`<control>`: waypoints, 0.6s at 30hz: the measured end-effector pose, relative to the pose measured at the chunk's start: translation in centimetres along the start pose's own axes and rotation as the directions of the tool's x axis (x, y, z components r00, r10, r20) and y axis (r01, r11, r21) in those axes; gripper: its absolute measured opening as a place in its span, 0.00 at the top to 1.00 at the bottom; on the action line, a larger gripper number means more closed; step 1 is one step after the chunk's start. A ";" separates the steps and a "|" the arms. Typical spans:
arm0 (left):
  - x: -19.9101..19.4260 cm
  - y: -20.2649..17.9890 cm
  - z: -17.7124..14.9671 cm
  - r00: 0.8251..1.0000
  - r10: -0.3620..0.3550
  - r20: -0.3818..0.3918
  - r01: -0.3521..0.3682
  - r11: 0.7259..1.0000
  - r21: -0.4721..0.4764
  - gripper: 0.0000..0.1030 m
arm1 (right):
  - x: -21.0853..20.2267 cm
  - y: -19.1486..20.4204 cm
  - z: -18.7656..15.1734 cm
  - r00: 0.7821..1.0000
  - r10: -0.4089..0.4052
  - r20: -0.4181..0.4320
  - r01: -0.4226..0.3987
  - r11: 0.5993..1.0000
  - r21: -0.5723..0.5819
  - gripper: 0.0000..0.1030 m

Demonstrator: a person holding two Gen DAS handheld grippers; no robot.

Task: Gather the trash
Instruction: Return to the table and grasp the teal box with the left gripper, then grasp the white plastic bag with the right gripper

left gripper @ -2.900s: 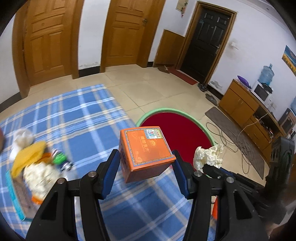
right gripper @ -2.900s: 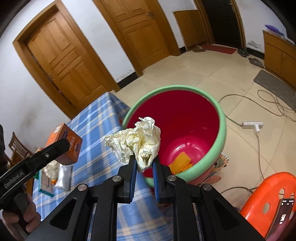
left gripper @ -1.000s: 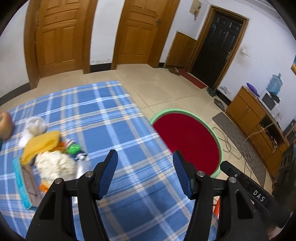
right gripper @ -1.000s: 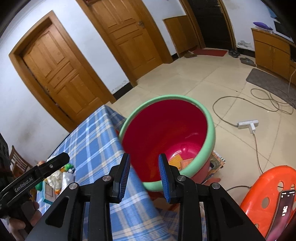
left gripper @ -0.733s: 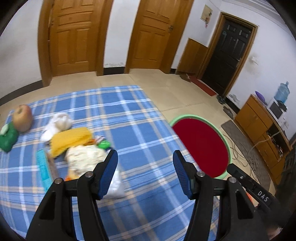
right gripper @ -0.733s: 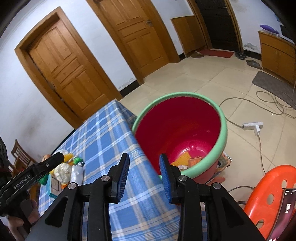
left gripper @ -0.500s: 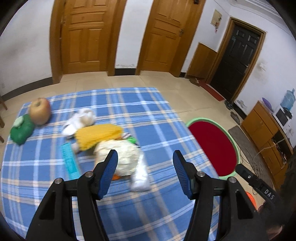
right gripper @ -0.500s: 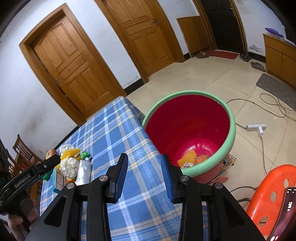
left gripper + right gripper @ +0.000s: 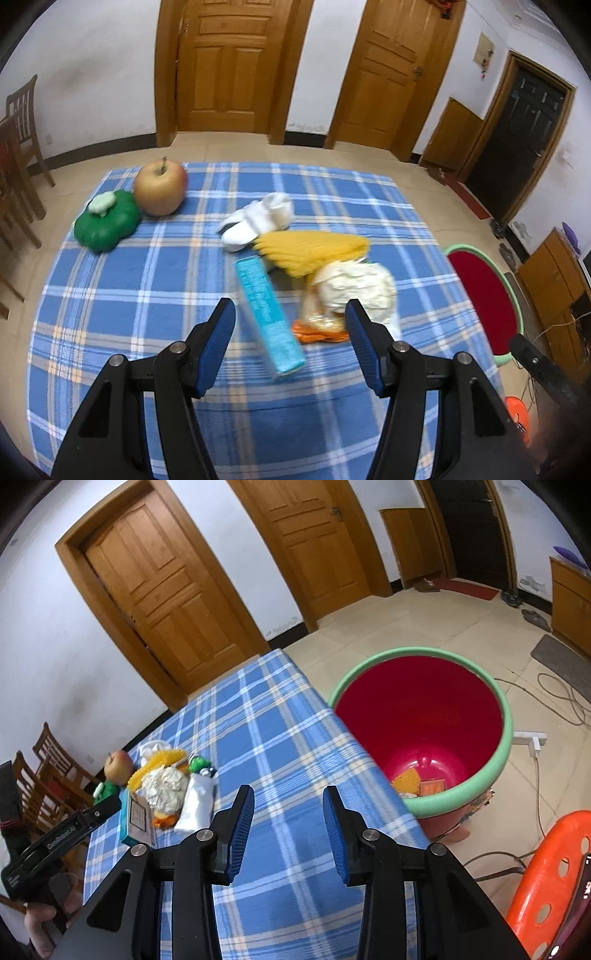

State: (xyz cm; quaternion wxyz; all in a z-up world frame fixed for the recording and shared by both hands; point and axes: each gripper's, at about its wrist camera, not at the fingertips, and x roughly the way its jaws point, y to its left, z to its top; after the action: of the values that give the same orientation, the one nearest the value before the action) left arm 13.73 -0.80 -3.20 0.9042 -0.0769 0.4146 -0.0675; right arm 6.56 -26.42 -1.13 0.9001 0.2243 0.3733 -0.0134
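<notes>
The left tongs (image 9: 290,328) hung released, with nothing between them, over the blue checked cloth (image 9: 147,280) on the worktop. Just ahead of them lay a heap of trash: a teal box (image 9: 267,314), a crumpled white paper wad (image 9: 354,291) on an orange wrapper (image 9: 317,334), and a yellow piece (image 9: 314,251) touching a white bundle (image 9: 258,219). Farther back and well apart from the heap, an apple (image 9: 159,192) sat against a green lidded thing (image 9: 107,221). The right tongs (image 9: 288,830) were likewise spread and empty, above the cloth near the worktop's edge. Beside that edge on the floor stood the red bin (image 9: 504,738) with a green rim, a few orange scraps (image 9: 408,781) at its bottom. A silver pouch (image 9: 195,805) lay at the heap's near side.
</notes>
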 end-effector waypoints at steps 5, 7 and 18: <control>1.3 1.6 -0.4 0.999 0.008 -0.035 -0.009 0.999 -0.036 0.40 | 1.3 1.3 -0.2 0.999 0.020 -0.044 -0.021 1.000 -0.022 0.62; 1.8 1.9 -0.5 0.999 0.007 -0.046 -0.009 0.999 -0.039 0.40 | 1.9 1.8 -0.4 0.998 0.026 -0.061 -0.028 0.999 -0.030 0.62; 3.1 2.7 -1.2 0.996 -0.045 -0.082 0.040 0.997 -0.059 0.76 | 4.9 5.3 -1.3 0.986 0.066 -0.153 -0.082 0.991 -0.101 0.62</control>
State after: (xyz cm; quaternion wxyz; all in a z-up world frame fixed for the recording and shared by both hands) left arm 14.95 1.17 -6.80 0.8820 -0.1085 0.4518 -0.0779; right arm 10.21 -20.38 -3.17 0.8803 0.1897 0.4310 0.0571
